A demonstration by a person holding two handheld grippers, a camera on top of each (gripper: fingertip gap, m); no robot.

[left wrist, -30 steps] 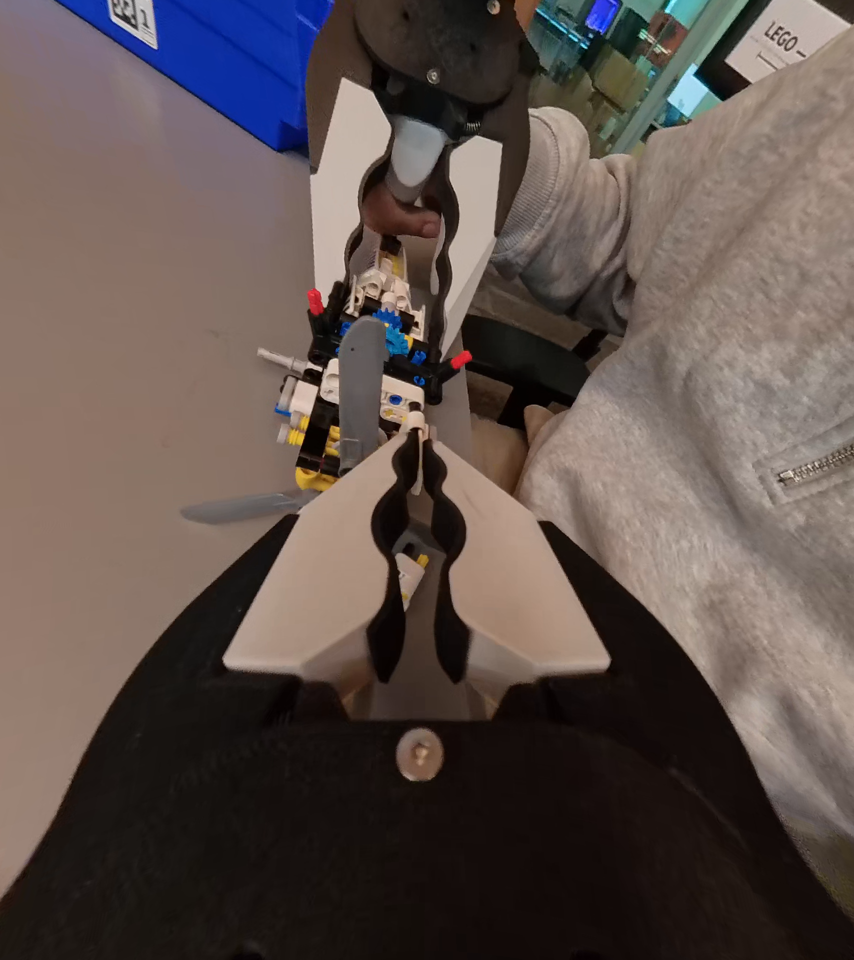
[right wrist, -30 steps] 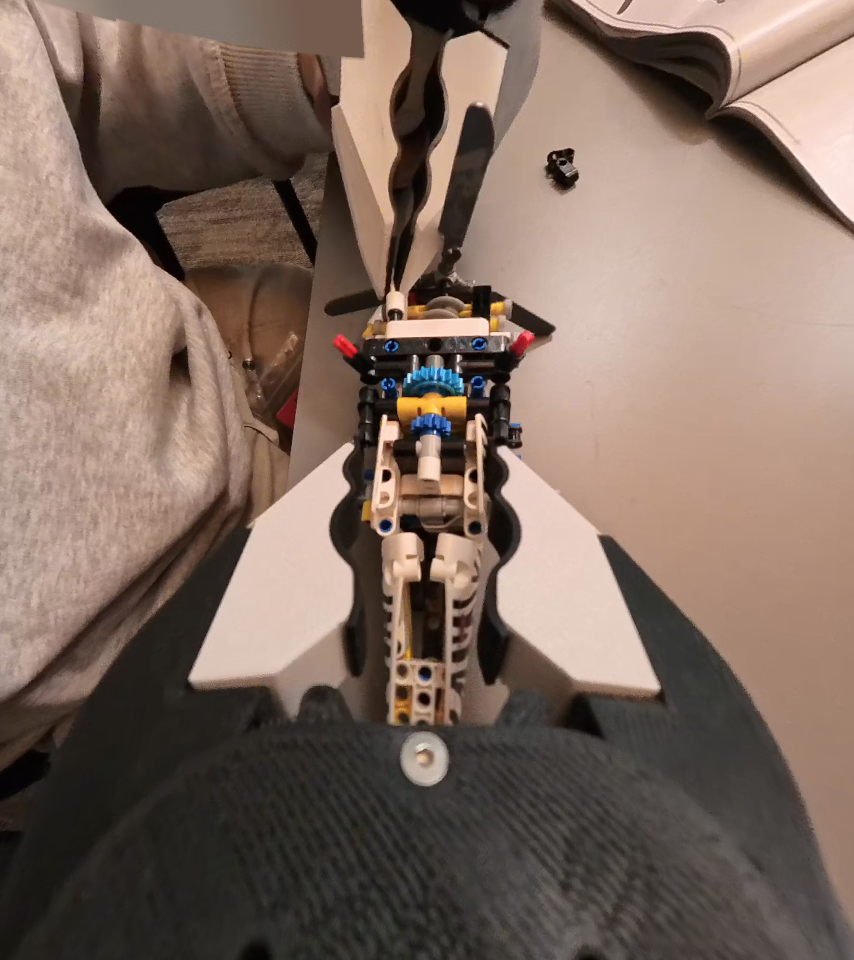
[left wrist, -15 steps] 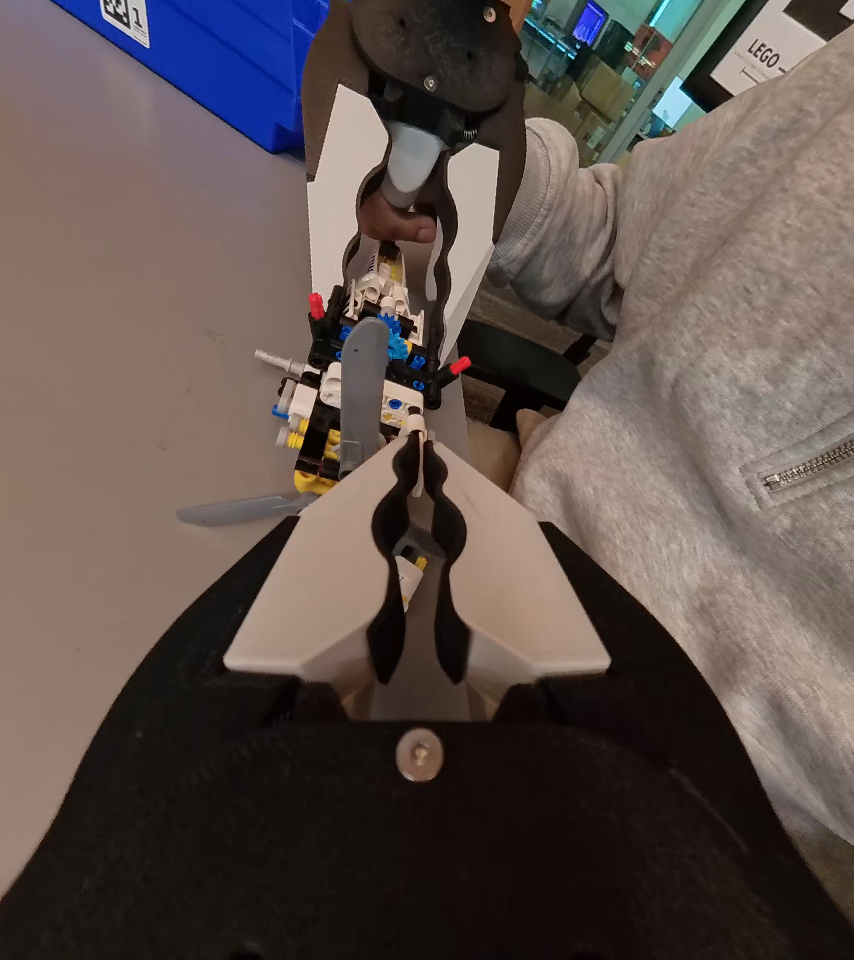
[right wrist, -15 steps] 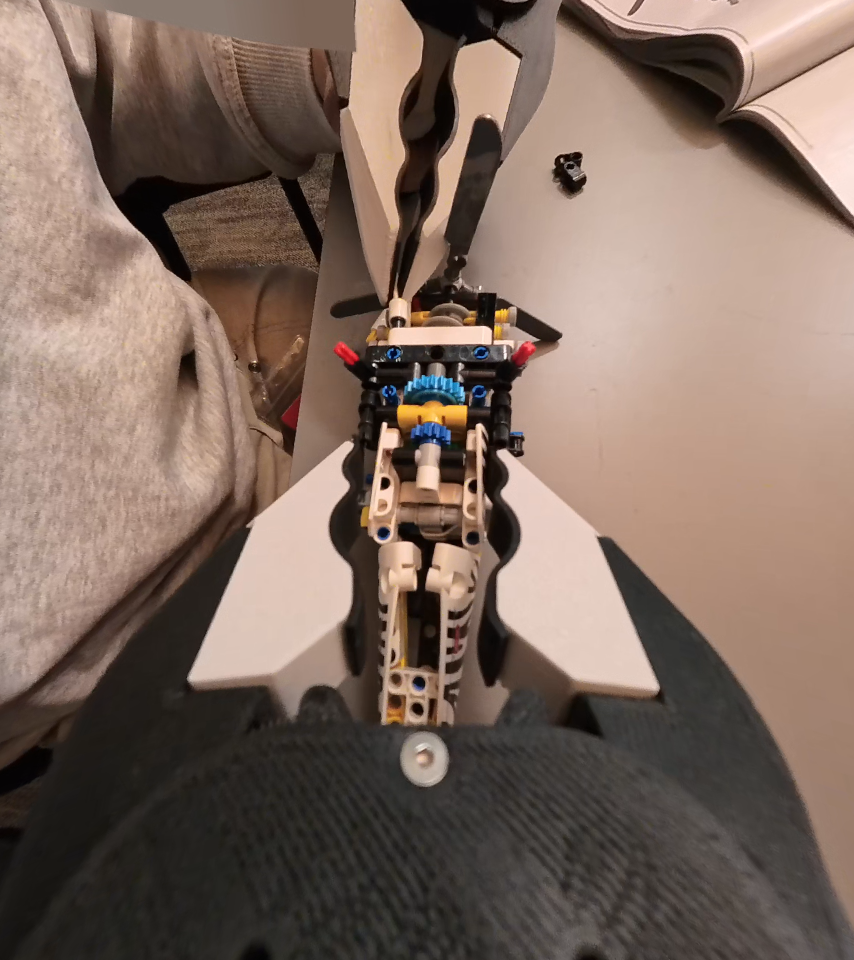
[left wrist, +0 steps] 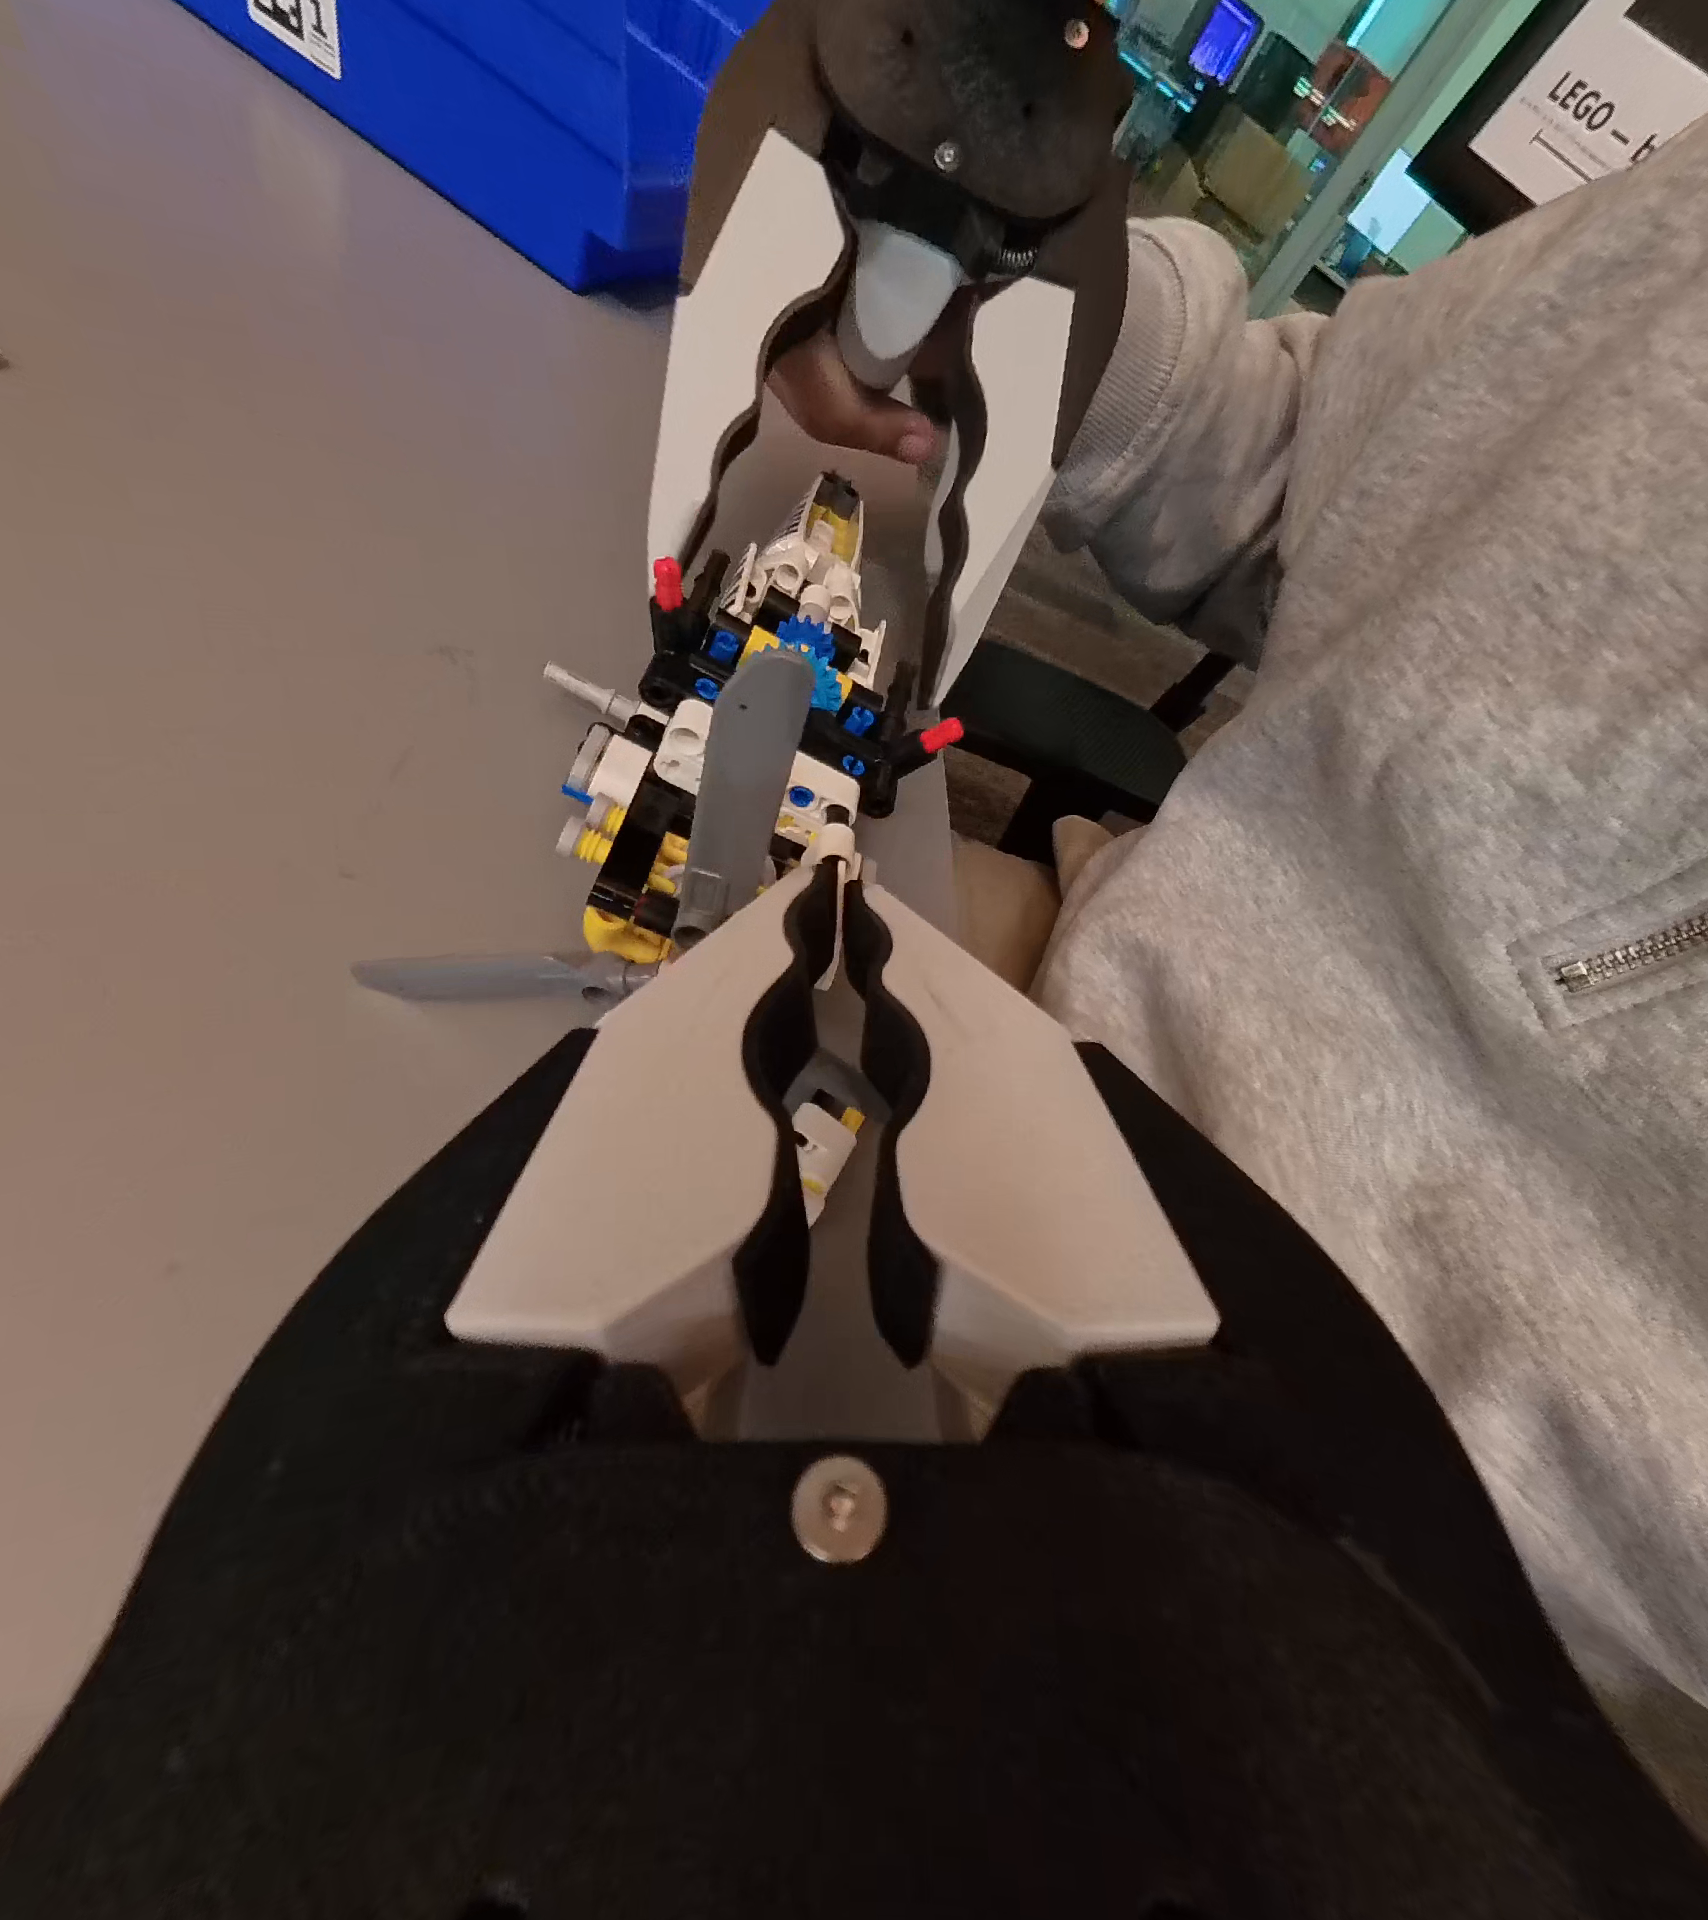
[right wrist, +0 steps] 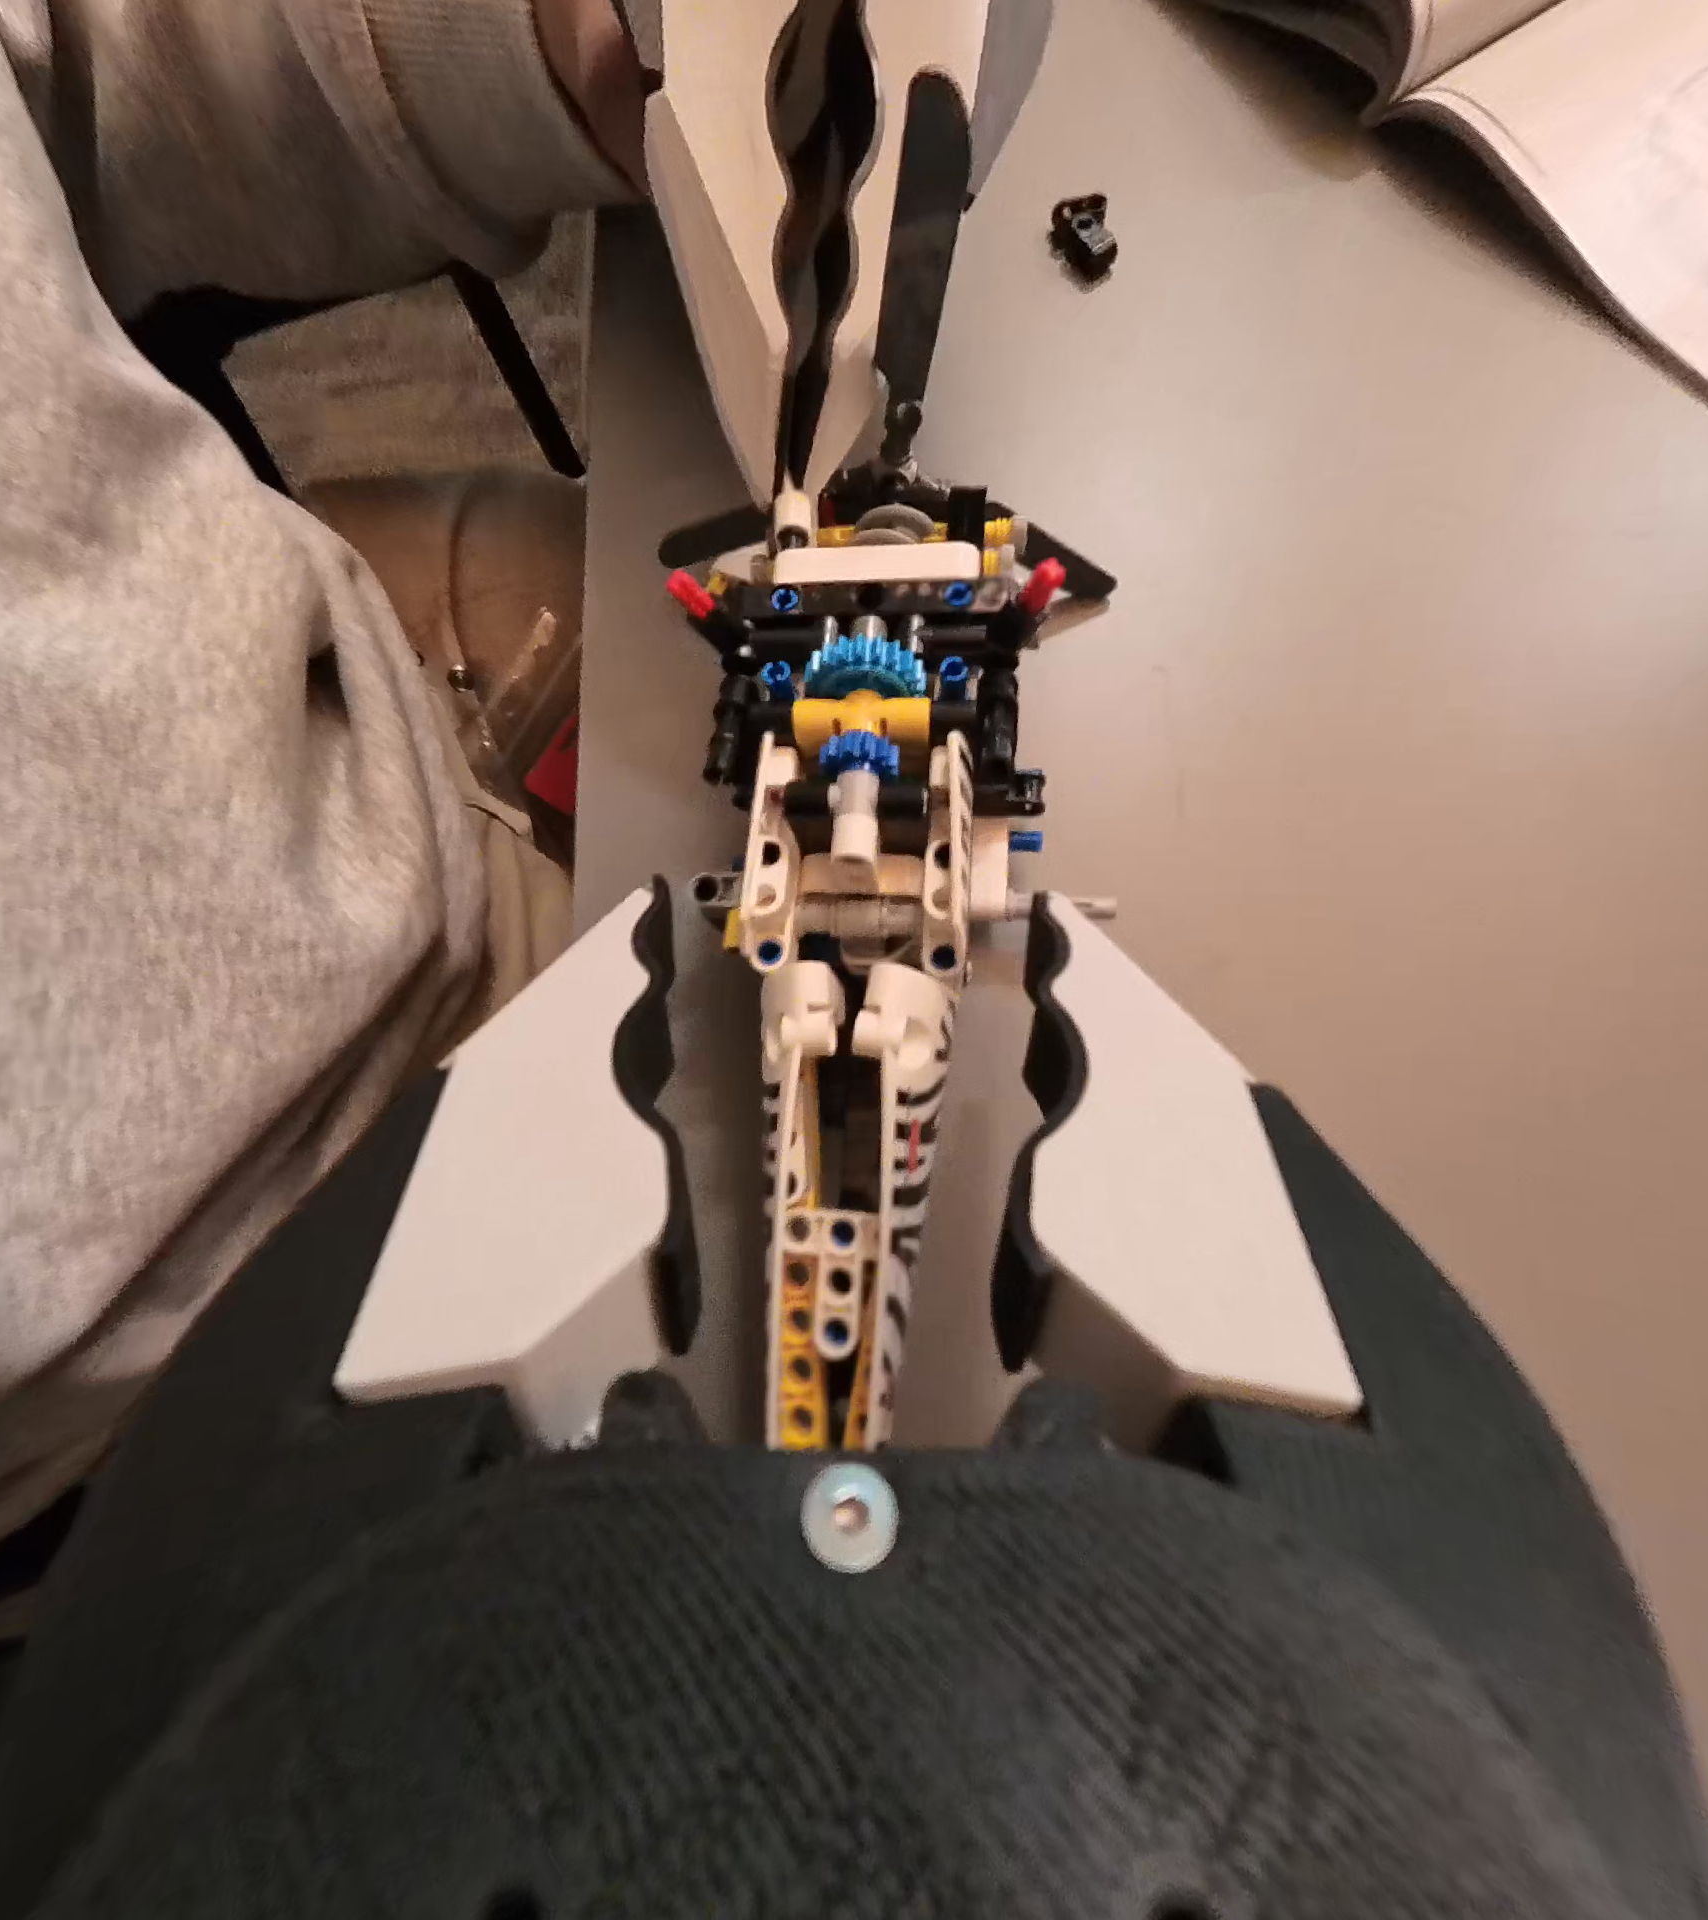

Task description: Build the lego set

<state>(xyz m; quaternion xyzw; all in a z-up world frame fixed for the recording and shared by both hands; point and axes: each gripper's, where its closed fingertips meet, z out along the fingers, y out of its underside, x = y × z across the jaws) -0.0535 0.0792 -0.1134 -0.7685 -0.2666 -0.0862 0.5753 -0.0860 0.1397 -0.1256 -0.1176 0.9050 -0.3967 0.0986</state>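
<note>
Two hand-held tools face each other across a grey surface (left wrist: 154, 623), with a partly built lego model (right wrist: 855, 831) lying on the surface between them.

In the right wrist view, the right tool (right wrist: 845, 914) has its two fingers spread wide, one on each side of the model's long white, yellow and black striped tail. The fingers (right wrist: 1052, 1091) stand clear of the tail, with a gap showing on both sides, so this tool grips nothing. Ahead of the fingertips, the model widens into a black frame with blue gears (right wrist: 860, 670), yellow parts and two red pins sticking out at the sides.

At the model's far end, the left tool (right wrist: 796, 483) points back toward the camera. Its fingers are pressed together on a small white pin (right wrist: 790, 514) at the model's front edge. A dark propeller blade (right wrist: 917, 239) rises just beside it.

In the left wrist view, the left tool (left wrist: 834, 883) is closed, its tips pinching the white pin (left wrist: 834, 844) against the near corner of the model (left wrist: 756, 748). A grey propeller blade (left wrist: 751, 774) stands up just left of the tips, and another lies flat on the surface to the left. Beyond the model, the right tool (left wrist: 808, 644) hangs open, held by a hand (left wrist: 845, 400).

A person in a grey sweatshirt (left wrist: 1452, 727) sits to the right of the left tool. A blue bin (left wrist: 517, 114) stands far ahead on the left. In the right wrist view, a small black piece (right wrist: 1084, 234) lies loose ahead on the right, near an open booklet (right wrist: 1608, 187).
</note>
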